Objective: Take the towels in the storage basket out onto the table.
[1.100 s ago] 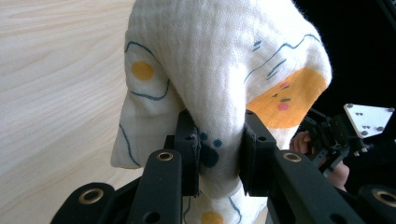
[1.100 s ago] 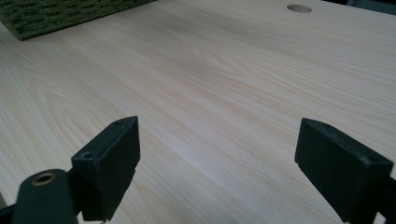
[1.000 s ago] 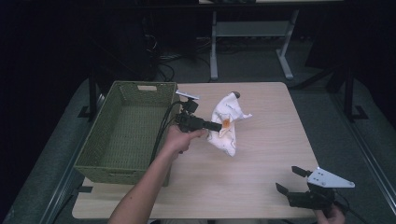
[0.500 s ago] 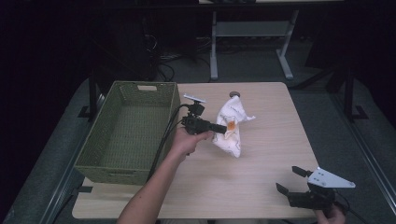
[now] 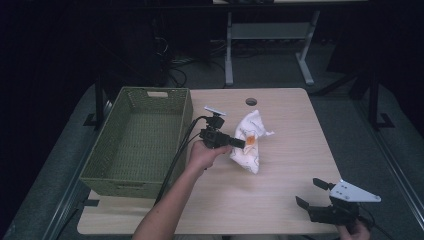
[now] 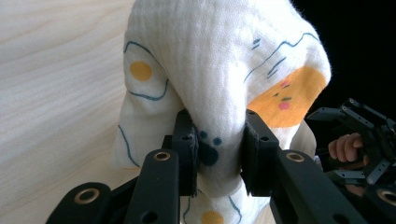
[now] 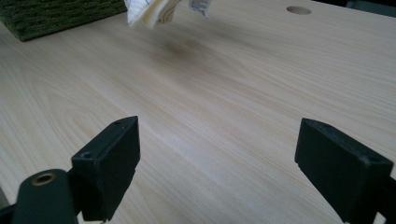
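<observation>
Work in hand: the left gripper [image 5: 239, 143] carries a cloth [image 5: 248, 143]; the likely goal, judging by the layout, is the basket [image 5: 107, 172].
Done: the cloth is gripped and, going by the right gripper view, lifted, with a shadow on the desk [image 5: 285, 125] beneath its hanging edge.
Left: carrying it over the basket rim and letting go; the basket holds nothing so far.
Left jaws: clamped on a fold of the cloth, which bulges between and above them in the left gripper view [image 6: 219, 84].
Right jaws: wide apart, holding nothing; the right gripper [image 5: 312, 199] sits low at the near desk edge.
Cloth place: draped just ahead of the left jaws, well away from the right ones.
Cloth axis: long axis runs up and down, bunched top above the jaws, loose end hanging below.
Basket place: behind the left jaws, on the hand's far side.
</observation>
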